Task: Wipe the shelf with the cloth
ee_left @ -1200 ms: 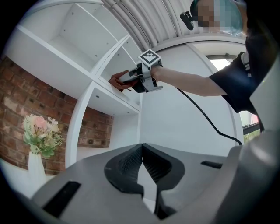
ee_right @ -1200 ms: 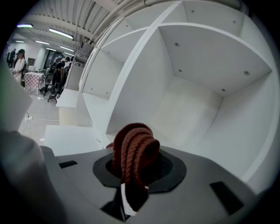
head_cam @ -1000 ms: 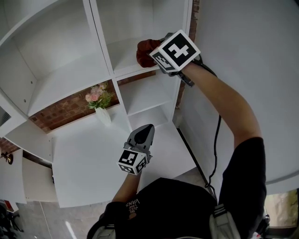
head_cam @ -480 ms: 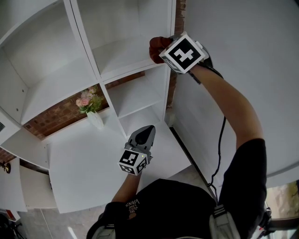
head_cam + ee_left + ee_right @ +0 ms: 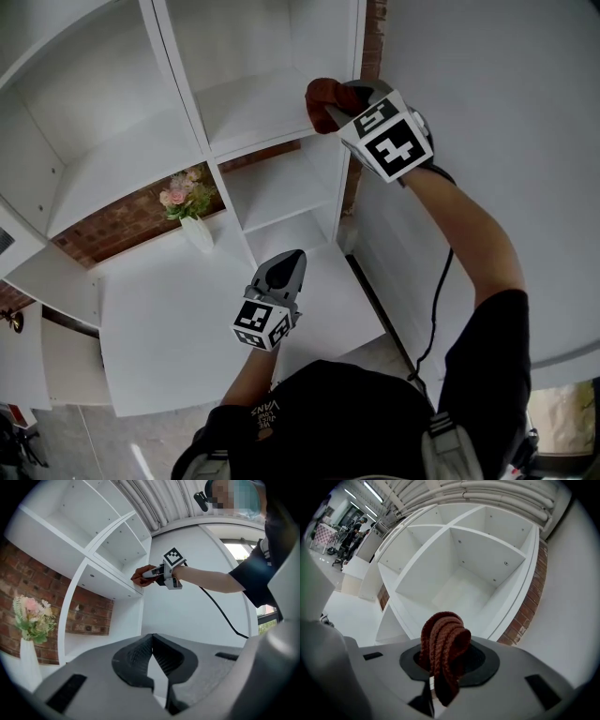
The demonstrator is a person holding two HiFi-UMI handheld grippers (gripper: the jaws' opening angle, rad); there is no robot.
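Observation:
A dark red knitted cloth is bunched between the jaws of my right gripper, which is shut on it. It is held at the front right corner of a white shelf board. In the right gripper view the cloth fills the jaws, with the open white shelf compartment ahead. From the left gripper view the cloth sits just off the shelf's front edge. My left gripper hangs low over the white cabinet top, shut, with nothing in it.
A white vase of pink flowers stands on the white cabinet top against a brick wall. A white wall rises right of the shelf unit. A black cable trails from my right arm.
My right gripper with the cloth has pulled back and slightly down from the shelf's front right corner. The left gripper has barely moved.

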